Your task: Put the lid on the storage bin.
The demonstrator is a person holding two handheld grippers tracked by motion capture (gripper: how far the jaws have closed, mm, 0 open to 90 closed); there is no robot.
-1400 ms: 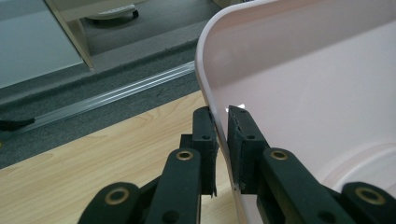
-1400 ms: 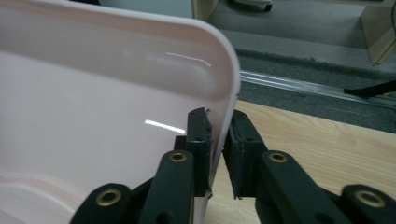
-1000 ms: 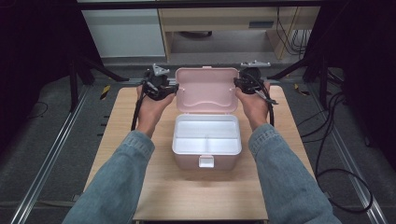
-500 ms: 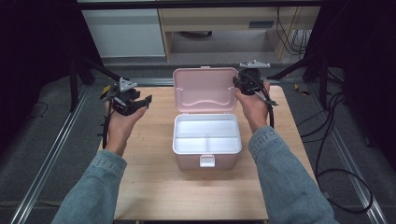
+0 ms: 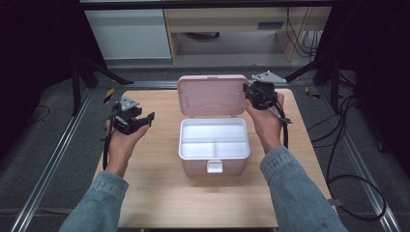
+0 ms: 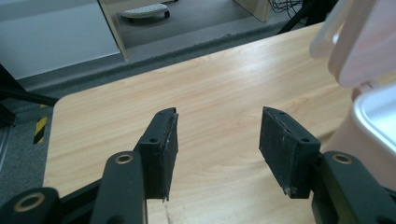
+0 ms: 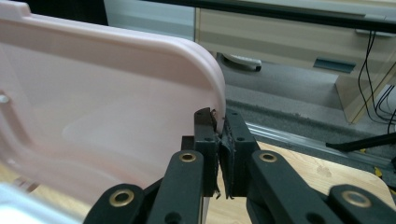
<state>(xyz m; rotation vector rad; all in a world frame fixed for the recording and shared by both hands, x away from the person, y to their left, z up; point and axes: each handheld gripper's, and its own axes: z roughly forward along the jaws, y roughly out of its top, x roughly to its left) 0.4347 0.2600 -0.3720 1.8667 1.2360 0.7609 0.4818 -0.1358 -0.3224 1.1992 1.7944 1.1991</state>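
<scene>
High view: your right gripper (image 5: 251, 92) pinches the upright pink plastic lid (image 5: 211, 95) at its 3 o'clock edge; your left gripper (image 5: 145, 118), jaws apart and empty, sits at the box's 9 o'clock.

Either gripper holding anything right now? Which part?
The right gripper is clamped on the right side edge of the pink box's open lid. The left gripper holds nothing; its jaws stand open over the table.
</scene>
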